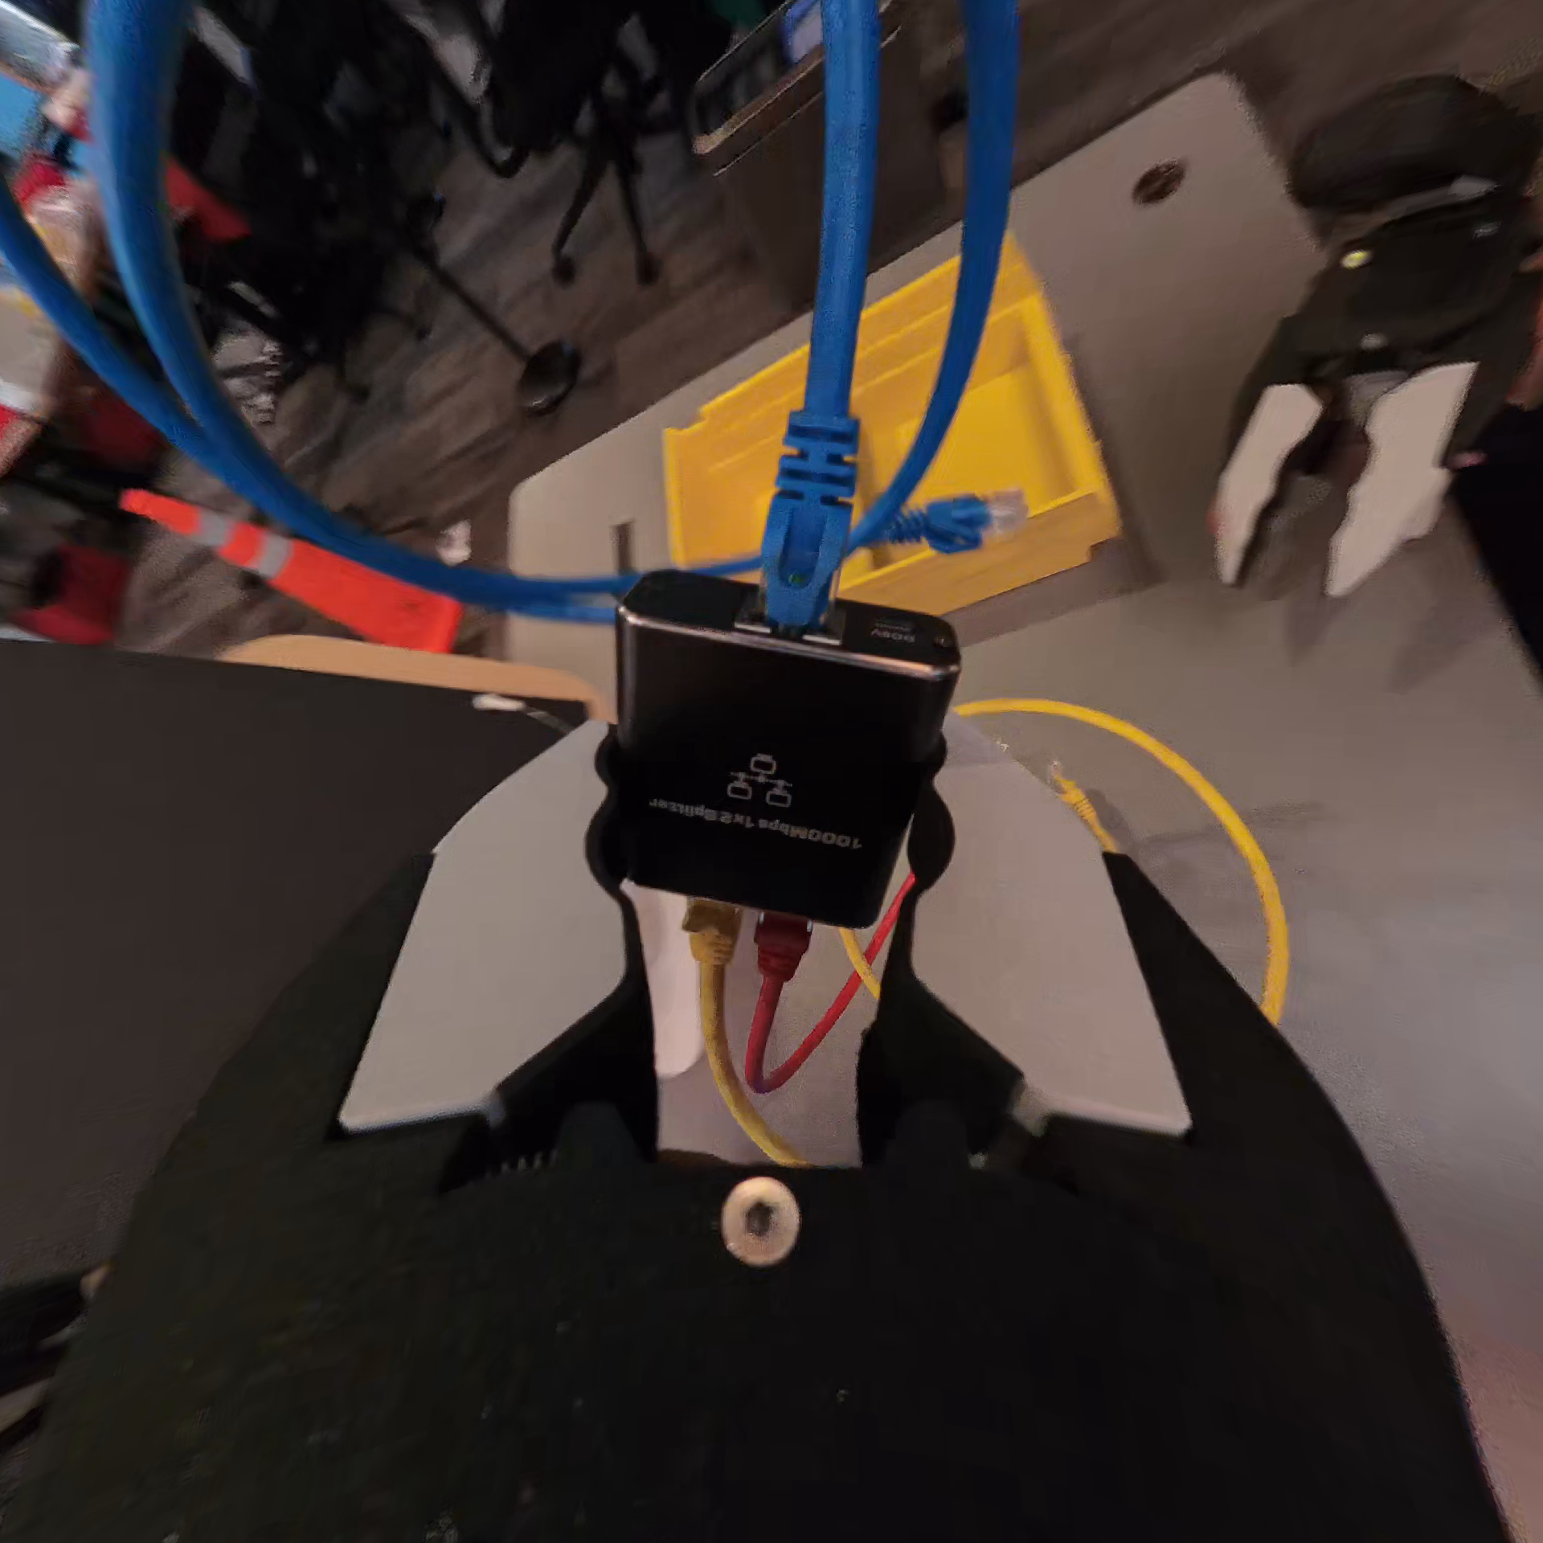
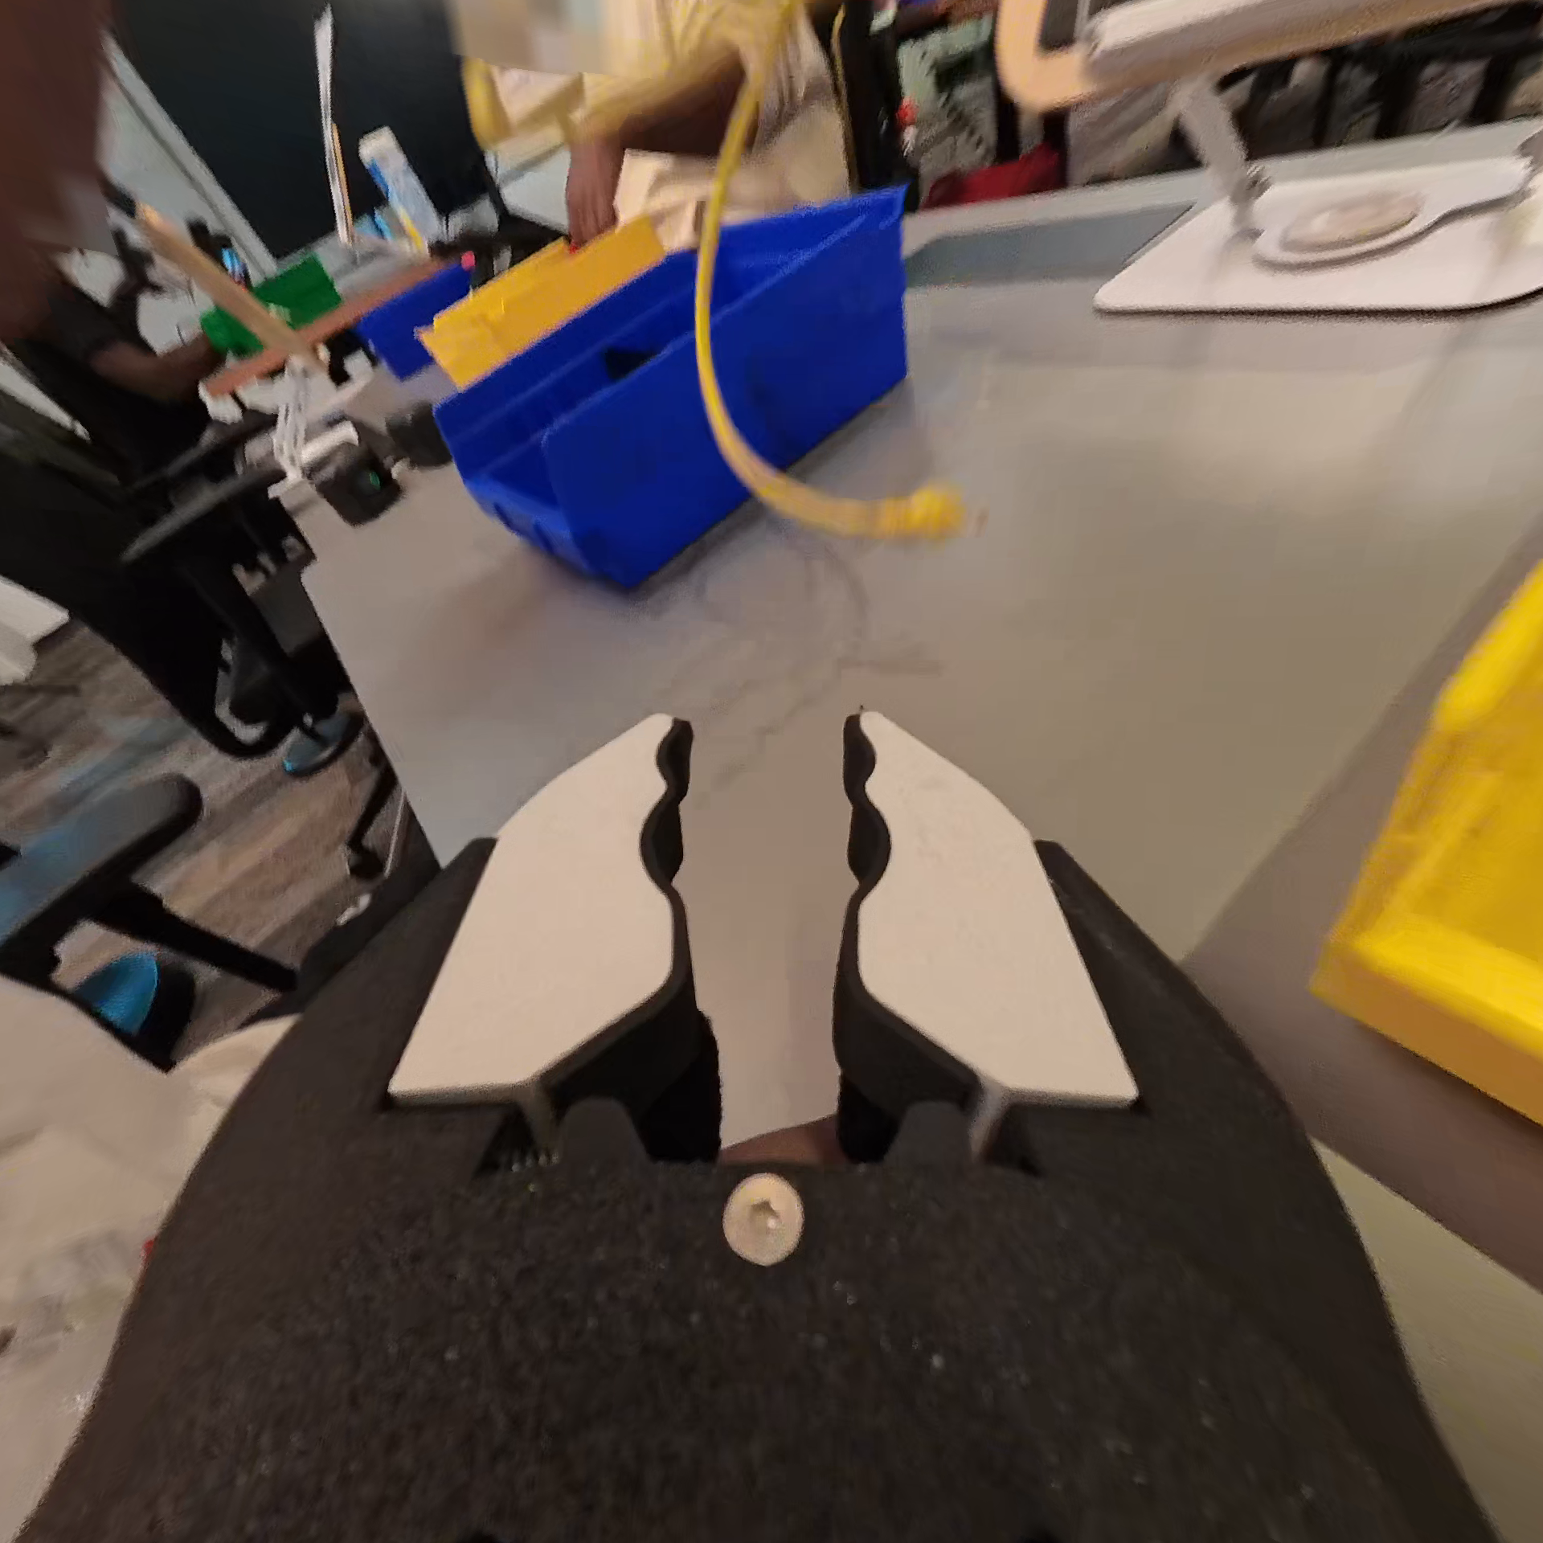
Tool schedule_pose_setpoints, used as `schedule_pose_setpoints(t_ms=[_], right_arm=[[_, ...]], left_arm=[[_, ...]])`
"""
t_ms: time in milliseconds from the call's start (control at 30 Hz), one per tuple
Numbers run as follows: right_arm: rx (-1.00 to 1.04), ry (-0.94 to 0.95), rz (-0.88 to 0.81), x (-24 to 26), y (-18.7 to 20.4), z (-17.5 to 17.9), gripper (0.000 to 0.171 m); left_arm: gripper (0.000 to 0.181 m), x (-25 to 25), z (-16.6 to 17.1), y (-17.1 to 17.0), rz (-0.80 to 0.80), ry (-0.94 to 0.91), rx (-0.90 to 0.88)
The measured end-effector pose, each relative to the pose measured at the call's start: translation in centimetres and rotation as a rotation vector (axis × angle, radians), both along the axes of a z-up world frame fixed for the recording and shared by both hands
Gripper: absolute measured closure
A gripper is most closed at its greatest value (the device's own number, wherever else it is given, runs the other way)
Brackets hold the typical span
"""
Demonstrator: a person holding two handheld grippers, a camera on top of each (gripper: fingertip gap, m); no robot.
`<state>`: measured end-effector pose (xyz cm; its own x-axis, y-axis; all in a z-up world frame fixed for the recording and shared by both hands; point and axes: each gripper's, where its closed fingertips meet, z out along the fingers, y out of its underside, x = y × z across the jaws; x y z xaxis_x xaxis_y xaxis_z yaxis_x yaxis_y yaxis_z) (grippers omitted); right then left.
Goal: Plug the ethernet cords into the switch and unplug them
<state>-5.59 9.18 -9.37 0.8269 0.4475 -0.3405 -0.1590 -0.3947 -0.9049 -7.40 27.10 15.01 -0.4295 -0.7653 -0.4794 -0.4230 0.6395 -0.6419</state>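
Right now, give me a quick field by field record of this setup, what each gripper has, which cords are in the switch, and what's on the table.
left gripper: shut on the black switch, held above the table
right gripper: open, empty, over the grey table
blue cord: plugged into the switch's far end; its other plug hangs loose
yellow cord: plugged into the near end
red cord: plugged in beside the yellow one
yellow bin: on the table beyond the switch
blue bin: on the table, right wrist view
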Motion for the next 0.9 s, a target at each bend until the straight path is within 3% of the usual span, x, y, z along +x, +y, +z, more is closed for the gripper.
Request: schedule_pose_setpoints(t_ms=[100, 267, 333, 433, 533, 567, 900], right_arm=[[0.028, 0.031, -0.141, 3.2, 0.4, 1.0, 0.137], [0.168, -0.124, -0.518, 10.3, -0.7, 3.9, 0.130], [0.036, -0.188, -0.567, 11.5, 0.0, 1.4, 0.126], [-0.160, -0.274, -0.590, 11.5, 2.4, -3.1, 0.130], [-0.169, -0.416, -0.684, 12.8, 3.5, -3.3, 0.164], [-0.184, -0.414, -0.753, 13.6, 3.2, -3.4, 0.166], [-0.203, -0.348, -0.918, 16.8, 2.0, -3.5, 0.167]], left_arm=[[0.116, 0.9, -7.9, -1.0, -0.019, 0.071, -0.090], [0.116, 0.5, -18.7, -1.4, -0.004, 0.248, -0.106], [0.116, 0.2, -21.0, -1.4, -0.001, 0.289, -0.108], [0.116, 0.2, -22.7, -1.0, -0.001, 0.336, -0.111], [0.116, 0.3, -23.4, -1.0, -0.010, 0.371, -0.105], [0.116, 0.3, -23.5, -1.1, -0.016, 0.382, -0.097], [0.116, 1.8, -24.4, -2.3, -0.065, 0.416, -0.066]])
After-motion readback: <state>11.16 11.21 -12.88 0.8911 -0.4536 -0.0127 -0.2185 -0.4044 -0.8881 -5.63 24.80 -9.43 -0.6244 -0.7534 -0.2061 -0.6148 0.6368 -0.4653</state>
